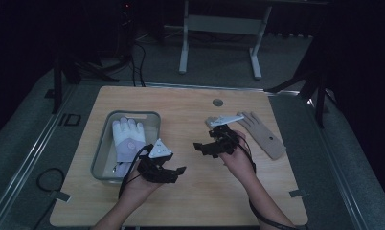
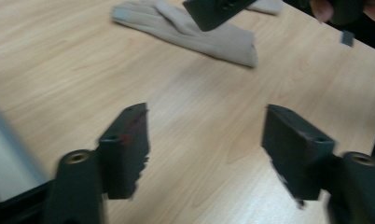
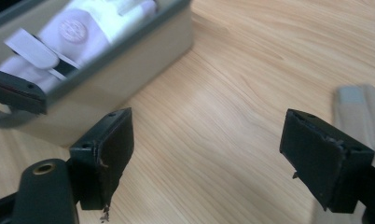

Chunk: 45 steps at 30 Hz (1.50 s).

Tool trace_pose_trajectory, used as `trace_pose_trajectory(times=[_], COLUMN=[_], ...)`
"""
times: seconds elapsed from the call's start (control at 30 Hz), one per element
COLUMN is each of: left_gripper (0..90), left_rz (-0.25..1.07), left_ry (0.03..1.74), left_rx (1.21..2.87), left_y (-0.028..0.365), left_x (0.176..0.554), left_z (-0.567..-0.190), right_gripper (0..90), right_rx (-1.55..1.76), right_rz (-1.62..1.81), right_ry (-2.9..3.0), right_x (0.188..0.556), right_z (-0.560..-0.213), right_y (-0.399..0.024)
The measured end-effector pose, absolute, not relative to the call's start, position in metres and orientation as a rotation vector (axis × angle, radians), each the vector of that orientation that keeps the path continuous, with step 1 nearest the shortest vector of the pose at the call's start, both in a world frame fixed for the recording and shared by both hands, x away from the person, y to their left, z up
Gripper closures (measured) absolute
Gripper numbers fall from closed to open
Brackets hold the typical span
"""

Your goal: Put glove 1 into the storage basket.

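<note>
We see grey bin (image 1: pixel 100 160) near left edge of tabletop (image 1: pixel 190 201), white glove (image 1: pixel 127 139) lying inside it; round emblem on glove back, writing too blurred to read. Just right of bin, our left tongs (image 1: pixel 174 171) spread, nothing between jaws. Bare wood between both tongs, open room toward front edge. Our right tongs (image 1: pixel 202 147) spread, empty, above mid tabletop. Beige glove (image 1: pixel 262 134) flat beside them, near right edge. "ID" marking on floor mat left of tabletop.
</note>
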<state>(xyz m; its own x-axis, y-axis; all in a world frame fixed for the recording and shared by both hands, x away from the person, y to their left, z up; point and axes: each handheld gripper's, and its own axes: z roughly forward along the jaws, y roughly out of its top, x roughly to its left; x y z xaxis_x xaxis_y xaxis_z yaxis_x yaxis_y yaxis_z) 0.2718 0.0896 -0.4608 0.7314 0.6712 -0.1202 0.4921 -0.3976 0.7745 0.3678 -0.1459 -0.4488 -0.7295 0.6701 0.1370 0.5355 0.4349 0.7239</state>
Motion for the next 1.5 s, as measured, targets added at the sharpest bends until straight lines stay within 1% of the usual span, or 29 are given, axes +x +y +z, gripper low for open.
trace_pose_trajectory(times=[0.07, 0.13, 0.23, 0.4, 0.43, 0.5, 0.63, 0.77, 0.87, 1.1, 1.27, 1.37, 1.5], left_gripper=[27.0, 22.7, 18.7, 17.8, 17.2, 15.8, 15.8, 15.8, 15.8, 15.8, 15.8, 15.8, 15.8], left_rz=[0.249, 0.234, 0.228, 0.222, 0.238, 0.238, 0.209, 0.214, 0.235, 0.258, 0.274, 0.284, 0.296], left_ry=[0.859, 0.841, 0.824, 0.801, 0.74, 0.726, 0.705, 0.667, 0.648, 0.646, 0.66, 0.65, 0.634], left_rx=[2.076, 2.086, 2.072, 2.043, 2.03, 2.04, 2.028, 2.011, 2.005, 1.975, 1.954, 1.938, 1.966], left_y=[0.085, 0.079, 0.072, 0.065, 0.057, 0.053, 0.049, 0.046, 0.045, 0.048, 0.051, 0.052, 0.053], left_x=[0.272, 0.272, 0.27, 0.268, 0.265, 0.263, 0.26, 0.255, 0.253, 0.252, 0.253, 0.252, 0.252], left_z=[-0.464, -0.467, -0.472, -0.478, -0.487, -0.493, -0.503, -0.513, -0.521, -0.54, -0.546, -0.549, -0.554], right_gripper=[17.3, 17.2, 16.4, 15.6, 14.4, 13.9, 13.2, 12.8, 12.2, 13.7, 13.9, 13.5, 12.3], right_rx=[1.067, 1.07, 1.077, 1.075, 1.077, 1.101, 1.123, 1.111, 1.123, 1.133, 1.128, 1.203, 1.255], right_rz=[1.162, 1.152, 1.173, 1.195, 1.179, 1.177, 1.168, 1.151, 1.143, 1.16, 1.153, 1.187, 1.217], right_ry=[2.513, 2.511, 2.495, 2.471, 2.463, 2.473, 2.453, 2.424, 2.434, 2.386, 2.348, 2.328, 2.319], right_x=[0.367, 0.366, 0.366, 0.366, 0.366, 0.366, 0.366, 0.364, 0.364, 0.363, 0.36, 0.358, 0.357], right_z=[-0.453, -0.456, -0.461, -0.463, -0.464, -0.467, -0.47, -0.472, -0.476, -0.487, -0.493, -0.5, -0.504], right_y=[-0.152, -0.159, -0.171, -0.182, -0.189, -0.194, -0.203, -0.212, -0.223, -0.25, -0.261, -0.274, -0.281])
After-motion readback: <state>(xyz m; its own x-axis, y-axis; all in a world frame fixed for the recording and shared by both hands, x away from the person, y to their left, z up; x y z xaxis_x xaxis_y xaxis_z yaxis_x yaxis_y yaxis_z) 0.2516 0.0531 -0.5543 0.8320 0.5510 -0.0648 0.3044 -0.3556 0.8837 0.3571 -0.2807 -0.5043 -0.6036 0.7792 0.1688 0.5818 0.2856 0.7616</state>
